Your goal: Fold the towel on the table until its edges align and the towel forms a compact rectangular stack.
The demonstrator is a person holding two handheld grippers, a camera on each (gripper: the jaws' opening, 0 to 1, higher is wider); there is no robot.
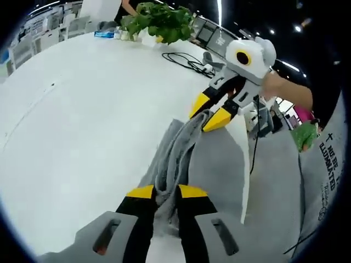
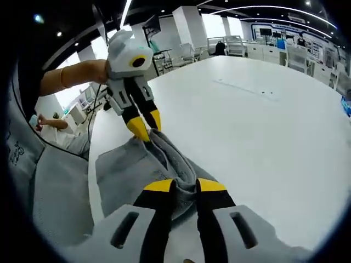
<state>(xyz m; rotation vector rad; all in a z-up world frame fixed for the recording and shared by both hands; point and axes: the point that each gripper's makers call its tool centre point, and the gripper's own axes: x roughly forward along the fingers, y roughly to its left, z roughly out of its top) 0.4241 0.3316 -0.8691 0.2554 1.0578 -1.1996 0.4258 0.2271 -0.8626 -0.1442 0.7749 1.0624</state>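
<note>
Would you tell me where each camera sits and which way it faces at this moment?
Left gripper view: rides the left gripper, looking along the grey towel to the right gripper and plant; a forearm shows.
Right gripper view: rides the right gripper, facing the left gripper; a forearm shows.
Shared: both grippers pinching the towel's ends over the white table.

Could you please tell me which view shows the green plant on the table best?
The left gripper view: the plant stands leafy at the white table's far edge, unobstructed. The right gripper view looks across the towel toward another side of the room.
</note>
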